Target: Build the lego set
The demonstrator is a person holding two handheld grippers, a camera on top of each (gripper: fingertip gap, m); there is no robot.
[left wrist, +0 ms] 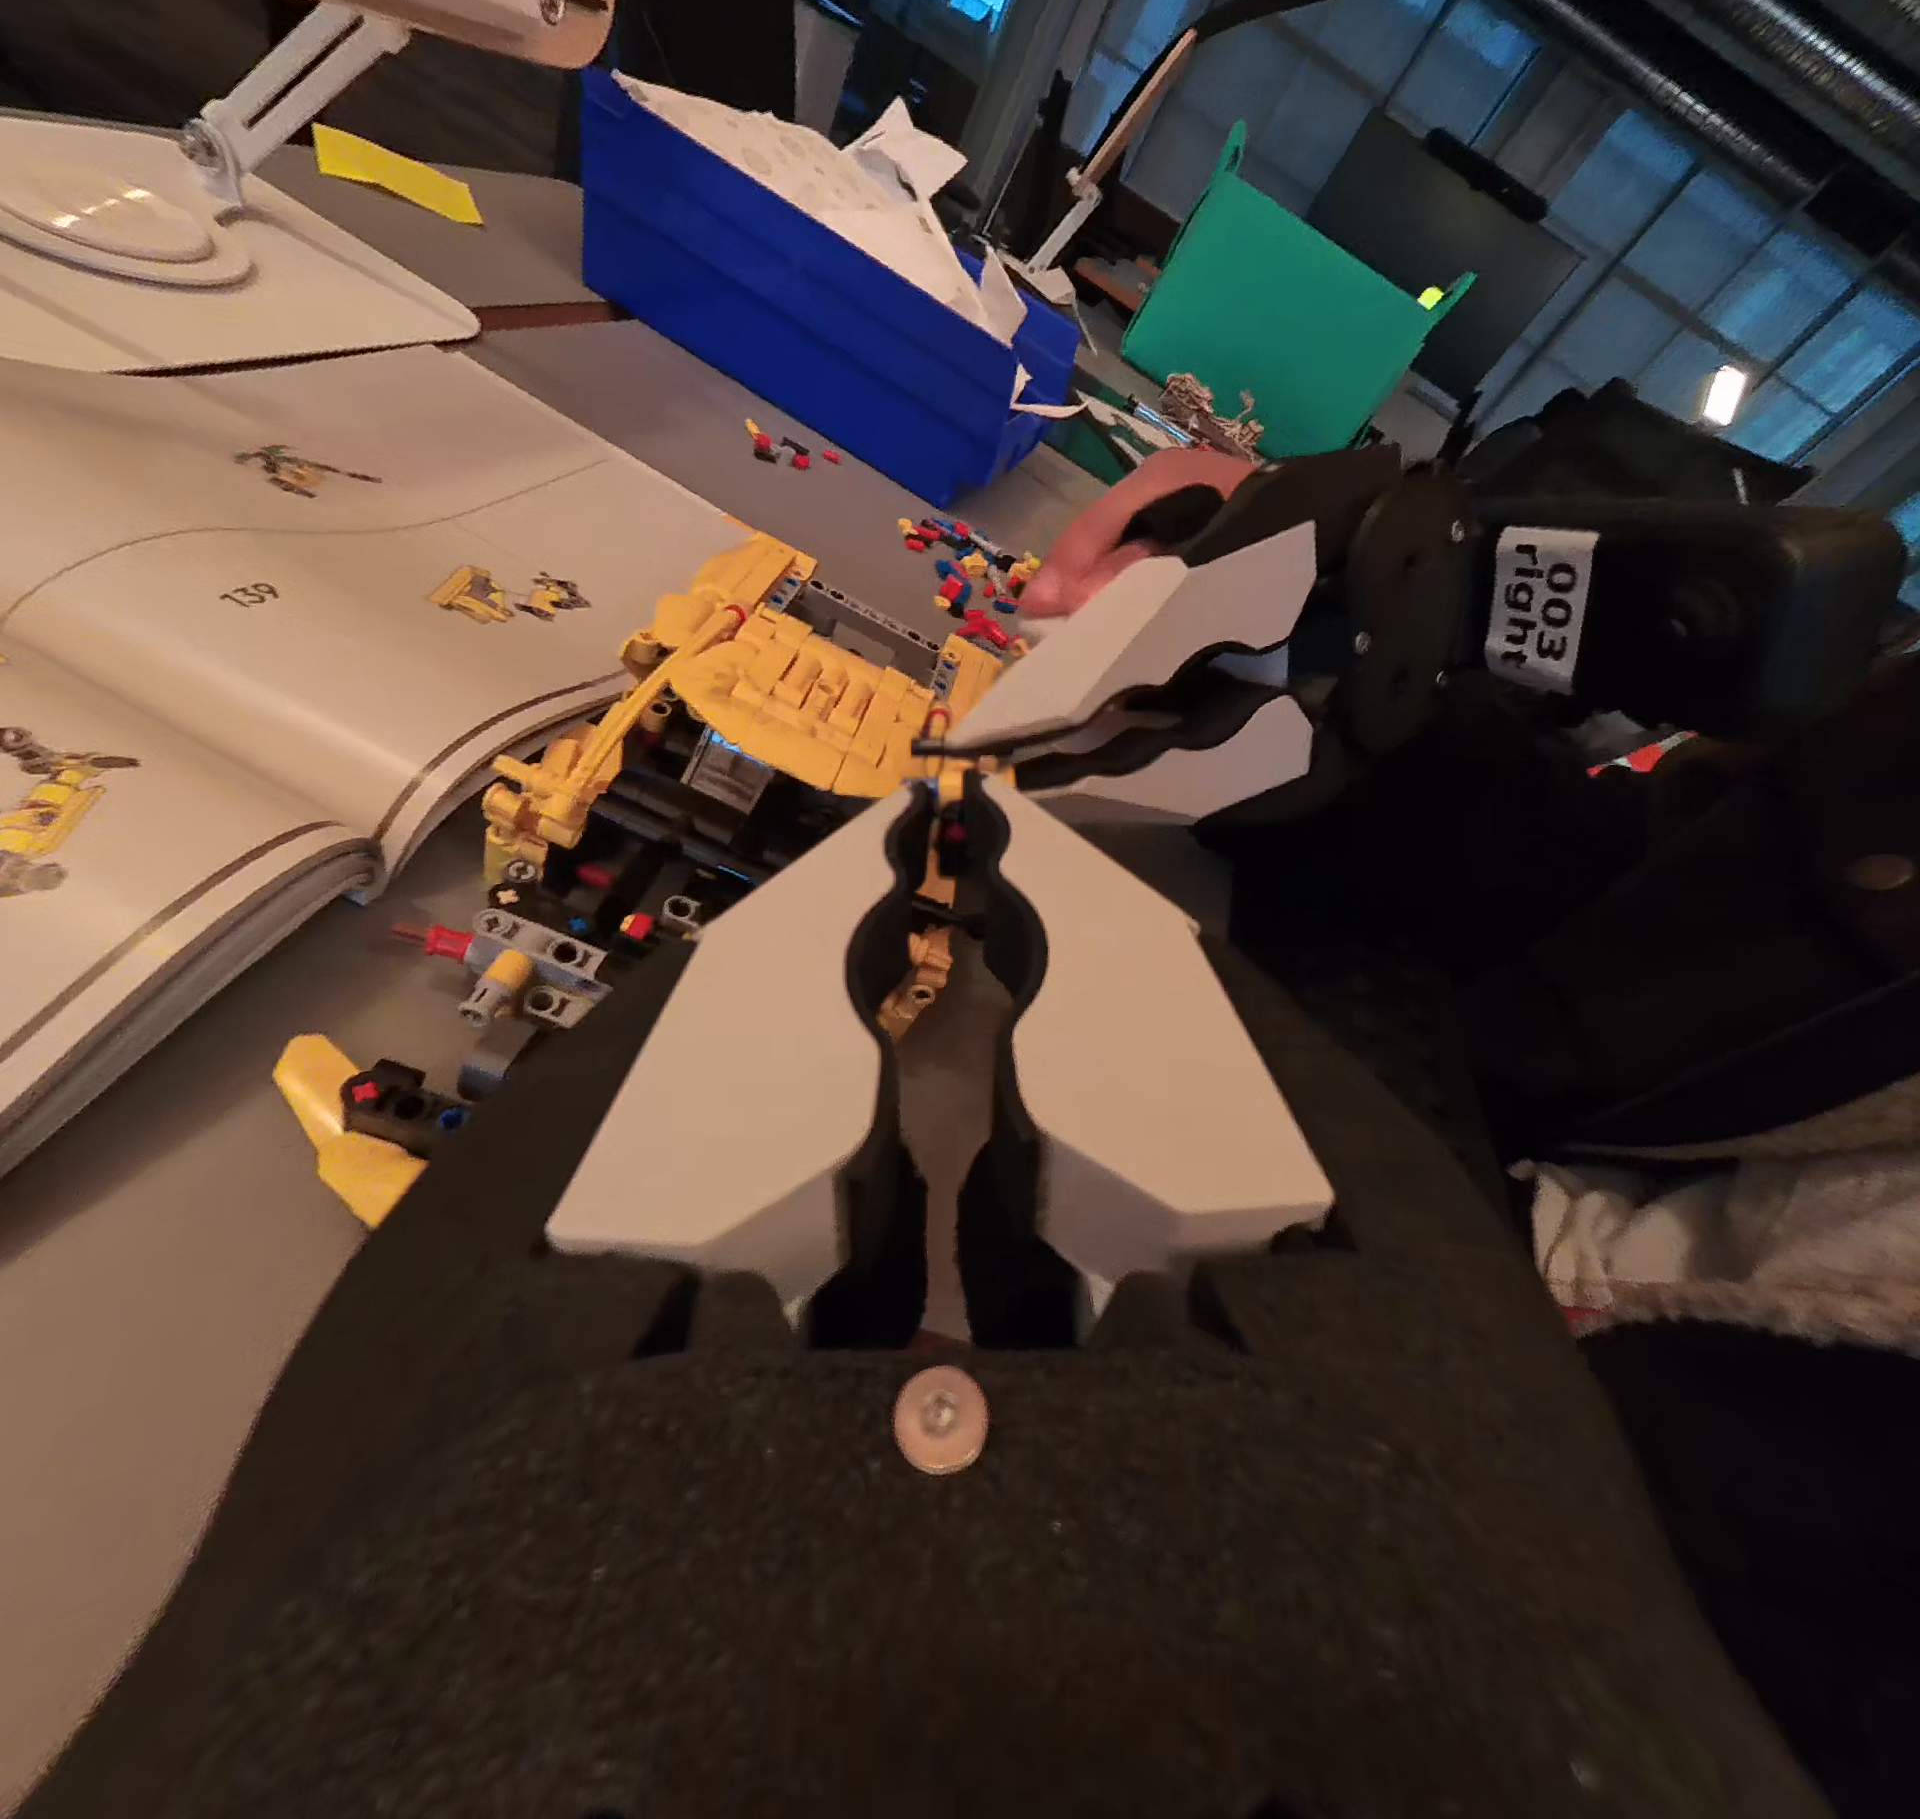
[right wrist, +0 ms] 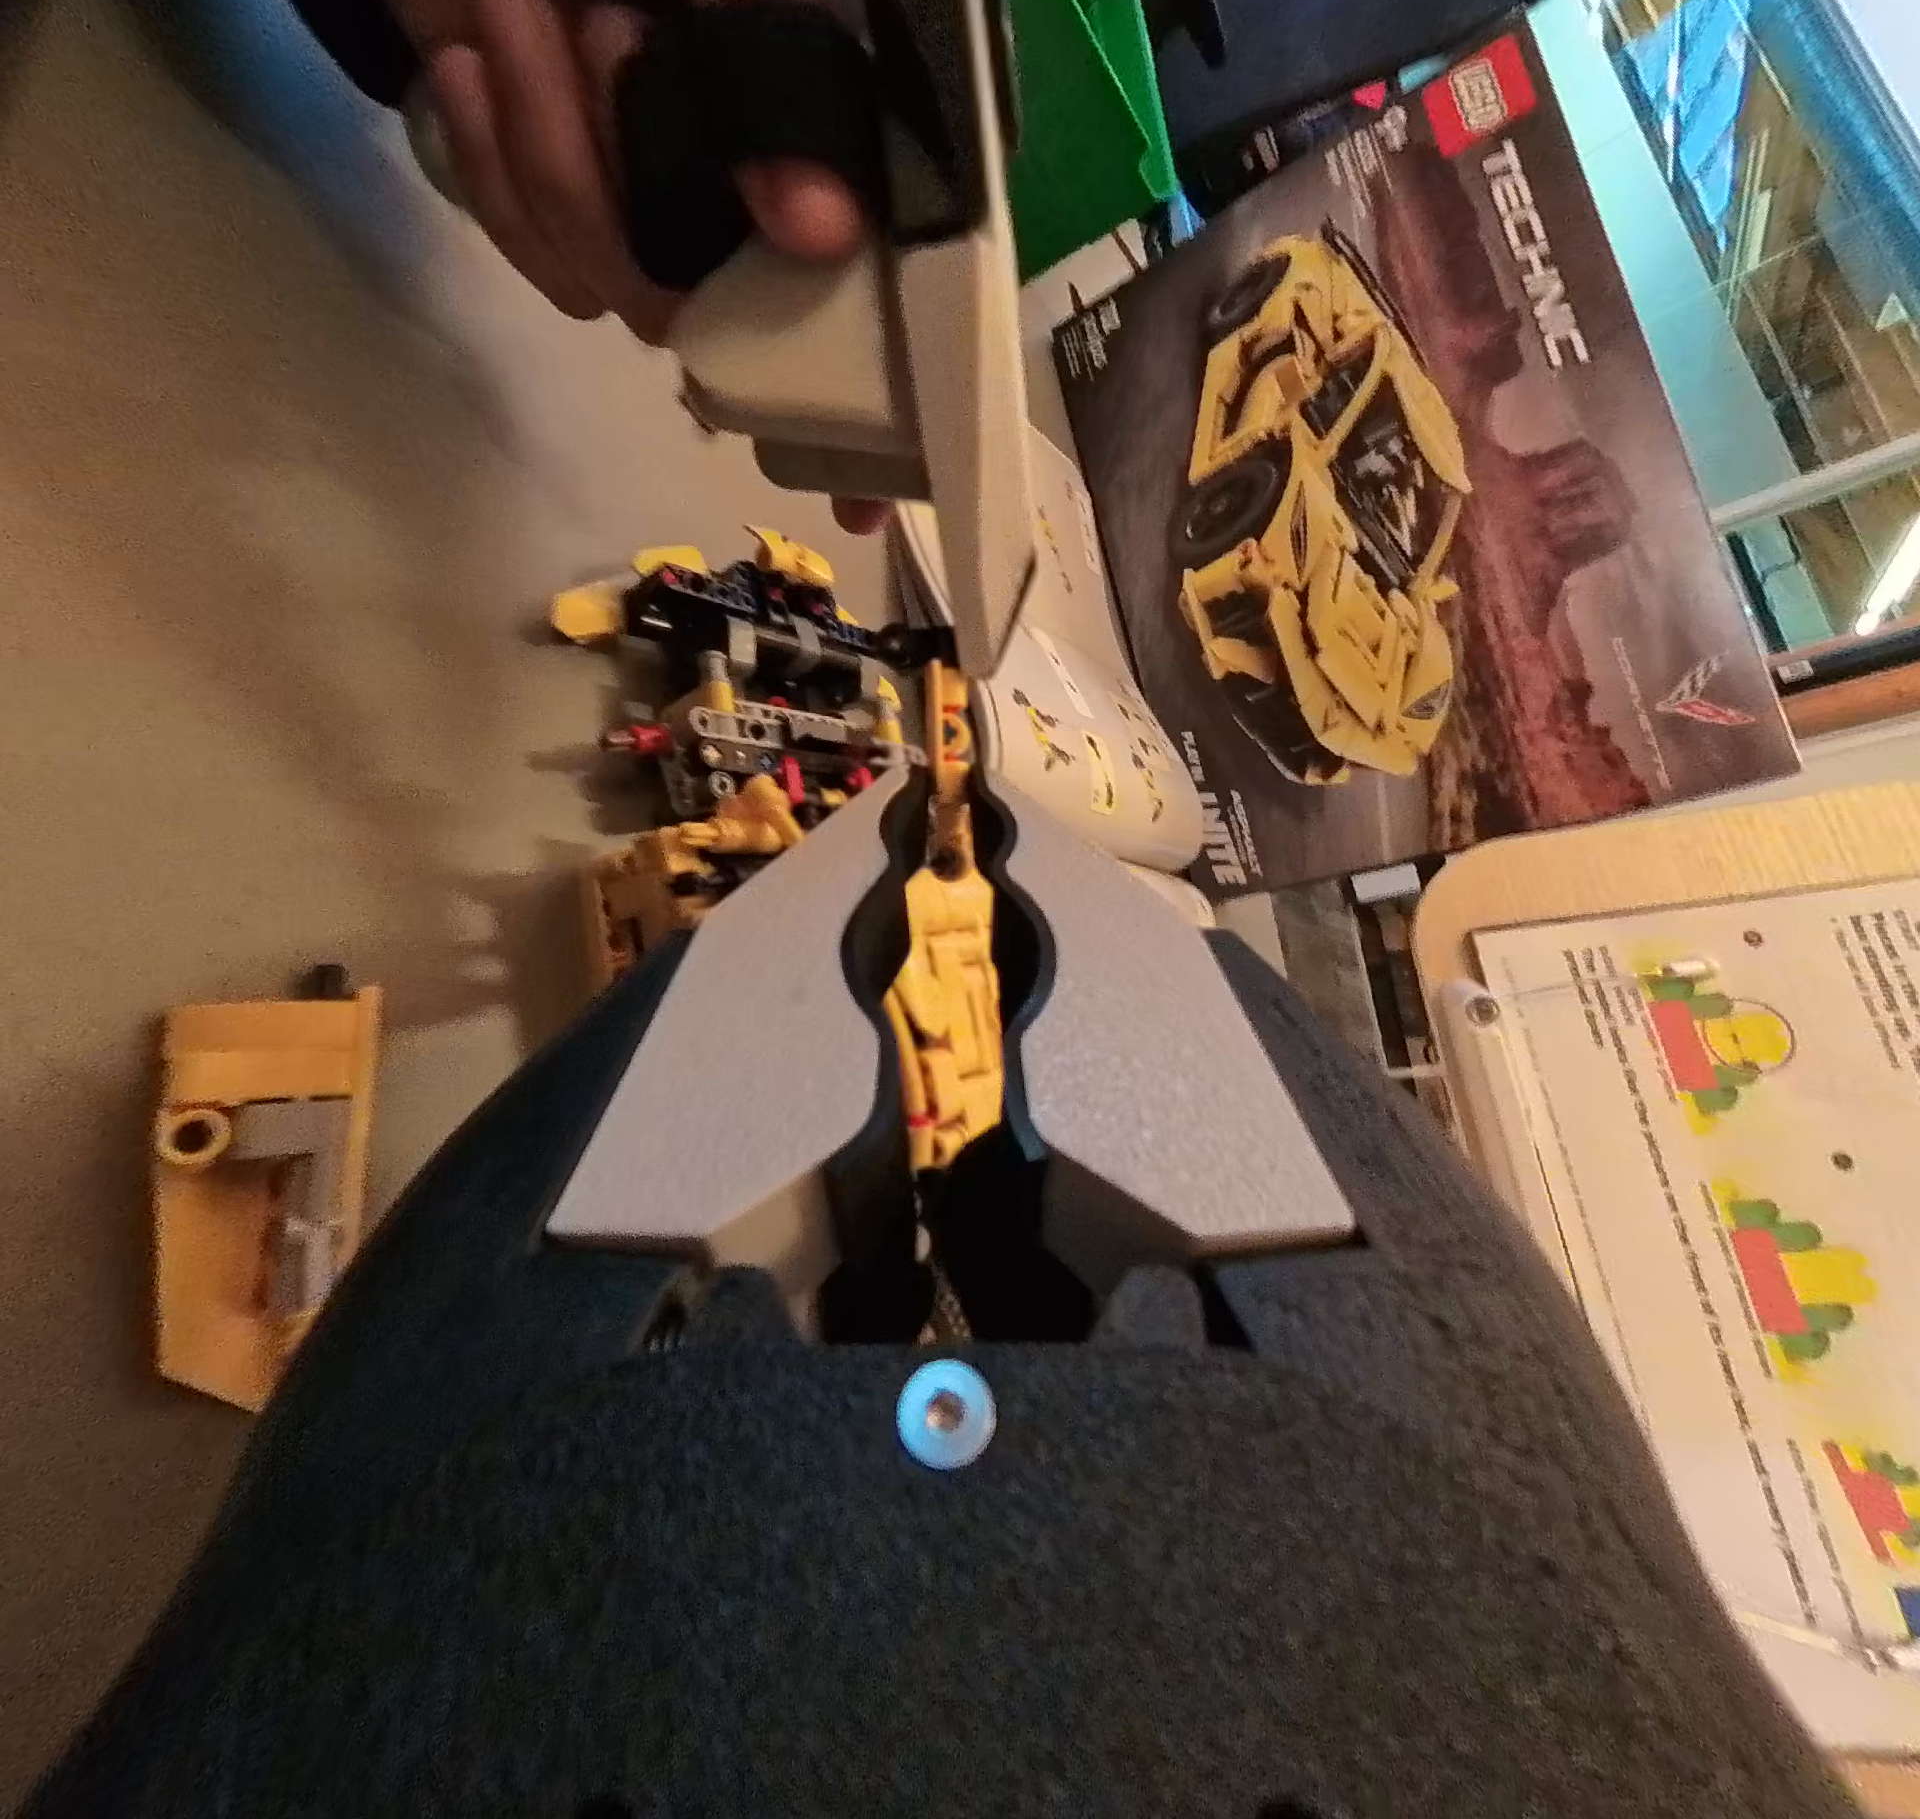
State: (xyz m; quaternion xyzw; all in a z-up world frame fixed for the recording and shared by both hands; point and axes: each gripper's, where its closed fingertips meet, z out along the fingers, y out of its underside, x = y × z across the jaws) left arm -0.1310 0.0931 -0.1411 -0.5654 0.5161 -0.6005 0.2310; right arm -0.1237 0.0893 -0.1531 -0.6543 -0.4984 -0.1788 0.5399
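A part-built yellow and black lego car (left wrist: 810,689) lies on the grey table; in the right wrist view it shows through the finger gap (right wrist: 951,1000). My left gripper (left wrist: 940,787) is shut on a small yellow and black part (left wrist: 948,839) just above the car's near edge. My right gripper (left wrist: 940,746) comes in from the right, its tips touching the left's. In its own view my right gripper (right wrist: 940,782) is shut on the same thin yellow part (right wrist: 948,730). The left gripper (right wrist: 977,652) reaches down from above to the part's far end.
An open instruction booklet (left wrist: 312,626) lies left of the car. A blue bin (left wrist: 790,294) and a green bin (left wrist: 1278,315) stand behind. Loose small pieces (left wrist: 966,574), a grey subassembly (left wrist: 530,969) and a yellow panel (right wrist: 260,1198) lie nearby. The set's box (right wrist: 1403,470) stands upright. The tips of both grippers are at nearly the same place. Left tips and right tips are each some 10 cm from the grey subassembly (left wrist: 530,969).
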